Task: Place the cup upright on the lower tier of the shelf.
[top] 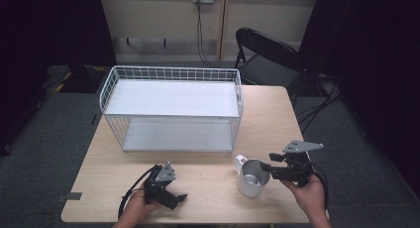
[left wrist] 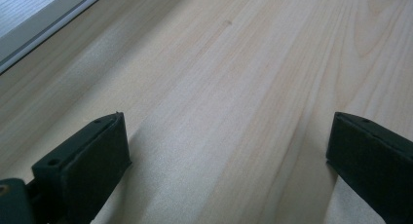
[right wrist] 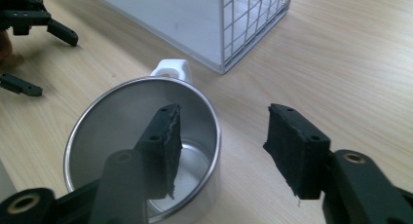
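A steel mug [top: 253, 178] with a white handle [top: 240, 161] stands upright on the wooden table [top: 277, 119], near its front right. My right gripper [top: 265, 168] reaches it from the right. In the right gripper view the mug [right wrist: 122, 117] is empty; the right gripper [right wrist: 221, 136] straddles its rim, one jaw inside the cup, the other outside, and a gap shows between the outer pad and the wall. My left gripper [top: 181, 198] rests low at the front left, open over bare wood [left wrist: 229, 151], and it shows farther off in the right gripper view [right wrist: 53, 65].
A white wire rack [top: 171, 109] with two shelves stands across the middle of the table; its corner [right wrist: 253, 24] is just beyond the mug. A black folding chair [top: 267, 54] stands behind the table's far right corner.
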A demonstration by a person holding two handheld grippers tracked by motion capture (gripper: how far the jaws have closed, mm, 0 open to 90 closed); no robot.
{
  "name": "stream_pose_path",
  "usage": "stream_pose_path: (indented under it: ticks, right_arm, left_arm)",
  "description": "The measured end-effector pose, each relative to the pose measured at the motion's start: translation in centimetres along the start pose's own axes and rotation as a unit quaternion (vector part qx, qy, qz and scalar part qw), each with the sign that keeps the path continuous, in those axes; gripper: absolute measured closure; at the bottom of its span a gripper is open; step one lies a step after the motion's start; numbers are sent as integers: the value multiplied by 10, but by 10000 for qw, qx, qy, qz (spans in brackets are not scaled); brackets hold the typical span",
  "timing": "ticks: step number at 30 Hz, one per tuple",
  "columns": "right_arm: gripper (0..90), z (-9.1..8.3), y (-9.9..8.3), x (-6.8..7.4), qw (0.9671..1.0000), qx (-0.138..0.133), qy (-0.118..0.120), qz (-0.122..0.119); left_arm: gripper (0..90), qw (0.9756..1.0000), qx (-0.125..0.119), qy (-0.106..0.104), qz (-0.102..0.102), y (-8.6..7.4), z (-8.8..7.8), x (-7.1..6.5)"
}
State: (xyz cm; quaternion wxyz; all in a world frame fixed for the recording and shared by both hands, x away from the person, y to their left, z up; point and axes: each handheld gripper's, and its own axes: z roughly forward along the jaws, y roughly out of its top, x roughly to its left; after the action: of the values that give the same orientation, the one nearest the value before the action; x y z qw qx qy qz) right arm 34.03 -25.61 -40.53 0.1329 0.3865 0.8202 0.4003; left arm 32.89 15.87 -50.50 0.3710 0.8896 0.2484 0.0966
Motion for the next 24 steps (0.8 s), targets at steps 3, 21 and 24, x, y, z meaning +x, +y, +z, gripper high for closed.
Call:
stream_pose_path:
  ticks: [3, 21, 24]
  right_arm:
    - [537, 4, -1, 1, 10000, 8, 40, 38]
    - [729, 21, -12, 3, 9994, 288, 128, 163]
    - [742, 23, -13, 3, 9993, 332, 91, 132]
  left_arm:
    - [12, 10000, 1, 0, 1, 0, 0, 0]
    - [12, 10000, -2, 1, -3, 0, 0, 0]
    - [12, 10000, -1, 1, -2, 0, 0, 0]
